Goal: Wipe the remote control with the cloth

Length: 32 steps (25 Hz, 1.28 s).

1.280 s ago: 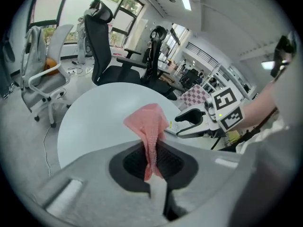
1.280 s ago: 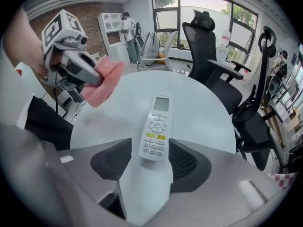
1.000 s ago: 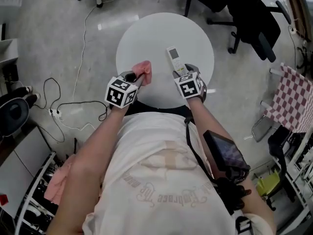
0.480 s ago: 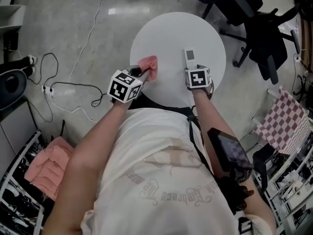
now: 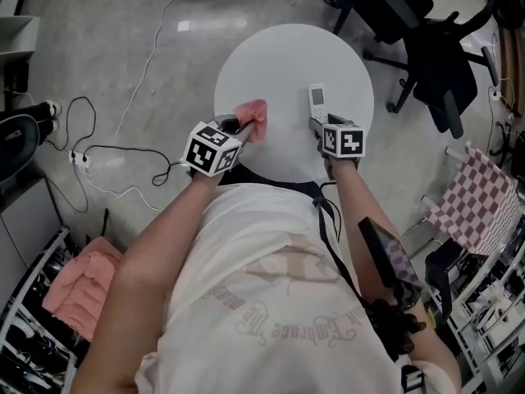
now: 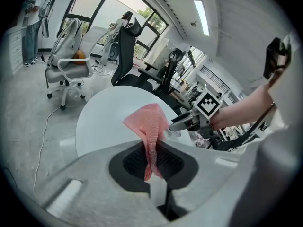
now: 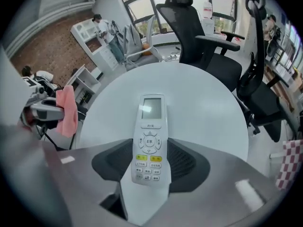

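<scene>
A white remote control (image 5: 317, 98) lies on the round white table (image 5: 287, 56), screen end away from me. My right gripper (image 5: 317, 121) points steeply down at its near end. In the right gripper view the remote (image 7: 150, 136) lies between the jaws of that gripper (image 7: 150, 167). The jaws are closing, and both pads meet the remote's sides. My left gripper (image 5: 238, 125) is shut on a pink cloth (image 5: 253, 115) held just above the table's near left edge. In the left gripper view the cloth (image 6: 150, 124) hangs from the pinched jaws (image 6: 152, 160), a hand's width left of the right gripper (image 6: 187, 123).
Black office chairs (image 5: 426, 31) stand beyond the table to the right. Cables (image 5: 107, 171) trail over the floor at the left. A checkered cloth (image 5: 476, 195) hangs at the right, and a pink cloth (image 5: 70, 281) lies on a rack at the lower left.
My right gripper has rolled and its jaws have drawn in around the remote's near end. The left gripper with the cloth has shifted slightly. The head view has swung.
</scene>
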### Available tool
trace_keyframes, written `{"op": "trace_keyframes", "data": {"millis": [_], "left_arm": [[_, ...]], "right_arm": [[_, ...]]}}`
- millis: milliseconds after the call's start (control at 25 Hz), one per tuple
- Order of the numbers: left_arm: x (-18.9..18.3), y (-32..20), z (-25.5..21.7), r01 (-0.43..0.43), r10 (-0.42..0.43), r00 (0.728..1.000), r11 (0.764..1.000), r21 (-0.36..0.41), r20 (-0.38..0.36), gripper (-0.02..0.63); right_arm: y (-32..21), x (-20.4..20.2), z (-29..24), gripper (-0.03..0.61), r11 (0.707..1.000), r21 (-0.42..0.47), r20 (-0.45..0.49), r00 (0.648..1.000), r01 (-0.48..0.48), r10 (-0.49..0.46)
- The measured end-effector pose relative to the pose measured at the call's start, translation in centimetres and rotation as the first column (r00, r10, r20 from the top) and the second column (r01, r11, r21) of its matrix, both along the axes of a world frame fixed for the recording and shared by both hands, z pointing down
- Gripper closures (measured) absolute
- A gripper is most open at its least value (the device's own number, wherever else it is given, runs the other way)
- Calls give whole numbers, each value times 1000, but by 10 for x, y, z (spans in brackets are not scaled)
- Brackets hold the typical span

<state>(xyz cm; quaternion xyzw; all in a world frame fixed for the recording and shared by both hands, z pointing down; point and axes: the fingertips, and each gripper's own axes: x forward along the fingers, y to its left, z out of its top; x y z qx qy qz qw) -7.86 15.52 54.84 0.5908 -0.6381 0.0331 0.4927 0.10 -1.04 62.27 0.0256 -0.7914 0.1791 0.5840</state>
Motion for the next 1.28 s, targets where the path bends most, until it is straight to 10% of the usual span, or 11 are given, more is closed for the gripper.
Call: {"op": "trace_keyframes", "data": {"millis": [280,520,720,880,1280], "left_arm": [[7,-18,-7,69,-54,985,993,92,-162,595],[15,-38,-30,195,-91,909,956,221,-407,595],[37,-58,-68,189,53,837,906,378,-544,595],[55,-70,-95,144,187,805,860,490,-563,595],[53,-80,-95,112,167,848,872,477,-503,594]], "right_arm": [[2,-3,-22,347,954,-252,139,970,-160,200],[19,-25,-78,347,845,-518,342,874,-131,345],[31,-43,-142,345,706,-708,475,751,16,459],[31,-46,-174,345,632,-763,537,674,133,507],[46,-44,-195,345,544,-805,549,643,235,535]]}}
